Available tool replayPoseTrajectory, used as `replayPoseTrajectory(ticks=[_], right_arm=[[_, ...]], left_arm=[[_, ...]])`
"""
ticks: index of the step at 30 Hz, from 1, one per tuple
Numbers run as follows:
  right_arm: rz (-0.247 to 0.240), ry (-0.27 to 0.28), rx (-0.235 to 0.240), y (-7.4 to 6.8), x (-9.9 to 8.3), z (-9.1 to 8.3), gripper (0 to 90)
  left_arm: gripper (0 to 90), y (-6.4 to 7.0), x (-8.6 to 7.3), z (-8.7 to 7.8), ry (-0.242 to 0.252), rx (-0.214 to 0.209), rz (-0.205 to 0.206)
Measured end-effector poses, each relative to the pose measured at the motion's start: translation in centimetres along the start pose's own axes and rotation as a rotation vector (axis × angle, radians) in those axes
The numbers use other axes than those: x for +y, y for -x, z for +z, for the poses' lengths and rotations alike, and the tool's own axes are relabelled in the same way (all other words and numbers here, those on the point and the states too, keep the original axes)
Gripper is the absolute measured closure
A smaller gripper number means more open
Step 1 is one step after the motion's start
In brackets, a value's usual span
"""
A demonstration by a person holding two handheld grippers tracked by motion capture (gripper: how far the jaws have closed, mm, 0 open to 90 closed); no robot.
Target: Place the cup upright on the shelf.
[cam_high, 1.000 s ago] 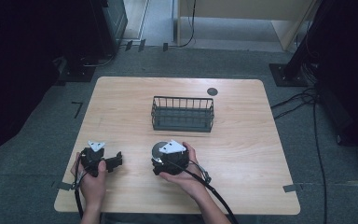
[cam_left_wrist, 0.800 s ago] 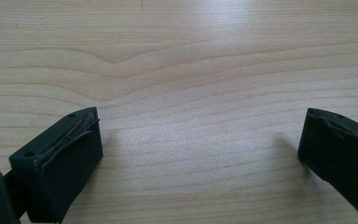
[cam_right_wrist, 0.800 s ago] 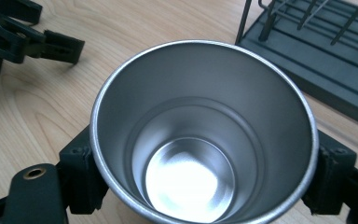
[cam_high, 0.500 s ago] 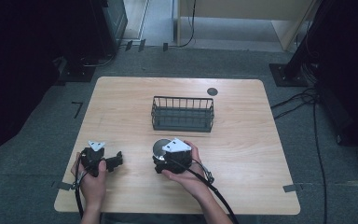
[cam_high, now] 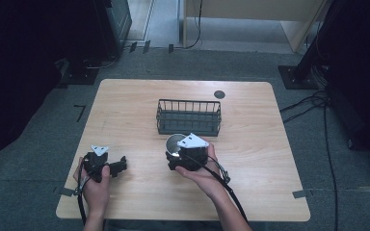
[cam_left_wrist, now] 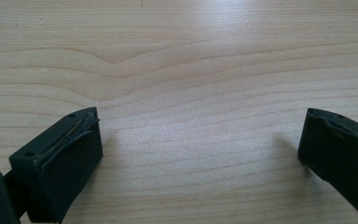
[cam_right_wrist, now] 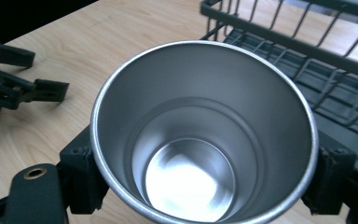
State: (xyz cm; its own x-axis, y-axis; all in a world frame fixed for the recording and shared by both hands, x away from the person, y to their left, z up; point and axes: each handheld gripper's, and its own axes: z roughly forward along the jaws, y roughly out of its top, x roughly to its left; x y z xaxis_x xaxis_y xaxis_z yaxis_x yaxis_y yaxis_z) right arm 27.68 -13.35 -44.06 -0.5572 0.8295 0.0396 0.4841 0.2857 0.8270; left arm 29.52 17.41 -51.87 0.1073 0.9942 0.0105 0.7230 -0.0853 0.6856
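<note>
A shiny steel cup (cam_right_wrist: pixel 200 140) stands upright and empty between the pads of my right gripper (cam_right_wrist: pixel 205 179), which is shut on its sides. In the high view the cup (cam_high: pixel 174 143) and right gripper (cam_high: pixel 175 153) sit just in front of a black wire basket (cam_high: pixel 189 102) at the table's middle. The basket (cam_right_wrist: pixel 307 60) is empty and close behind the cup. My left gripper (cam_high: pixel 121 166) rests near the front left of the table, open. Its fingers (cam_left_wrist: pixel 70 158) are wide apart over bare wood, nothing between them. That left gripper (cam_right_wrist: pixel 9 79) also appears far left in the right gripper view.
The wooden table (cam_high: pixel 250 144) has a small dark disc (cam_high: pixel 218 94) near its back edge. Cables (cam_high: pixel 224 185) trail from the right gripper toward the front edge. Dark equipment and floor cables surround the table.
My right gripper has moved the cup slightly forward and to the right, closer to the basket. The left gripper has stayed put.
</note>
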Motion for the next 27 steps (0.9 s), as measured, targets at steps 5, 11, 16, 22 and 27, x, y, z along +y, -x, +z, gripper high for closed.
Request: replayPoseTrajectory(ticks=[5, 11, 16, 22, 27], right_arm=[[0.007, 0.002, -0.022, 1.0, 0.6, -0.5, 18.6], [0.006, 0.009, -0.045, 2.1, 1.5, -1.1, 18.6], [0.01, 0.01, -0.064, 2.9, 2.2, -1.3, 18.6], [0.014, 0.014, -0.076, 3.6, 3.1, -1.5, 18.6], [0.015, 0.018, -0.088, 4.3, 3.8, -1.7, 18.6]], left_arm=[[0.0, 0.0, 0.0, 0.0, 0.0, 0.0, 0.0], [0.0, 0.0, 0.0, 0.0, 0.002, 0.0, -0.002], [0.0, 0.0, 0.0, 0.0, 0.003, 0.0, -0.004], [0.0, 0.0, 0.0, 0.0, 0.002, 0.0, -0.002], [0.0, 0.0, 0.0, 0.0, 0.001, 0.0, -0.003]])
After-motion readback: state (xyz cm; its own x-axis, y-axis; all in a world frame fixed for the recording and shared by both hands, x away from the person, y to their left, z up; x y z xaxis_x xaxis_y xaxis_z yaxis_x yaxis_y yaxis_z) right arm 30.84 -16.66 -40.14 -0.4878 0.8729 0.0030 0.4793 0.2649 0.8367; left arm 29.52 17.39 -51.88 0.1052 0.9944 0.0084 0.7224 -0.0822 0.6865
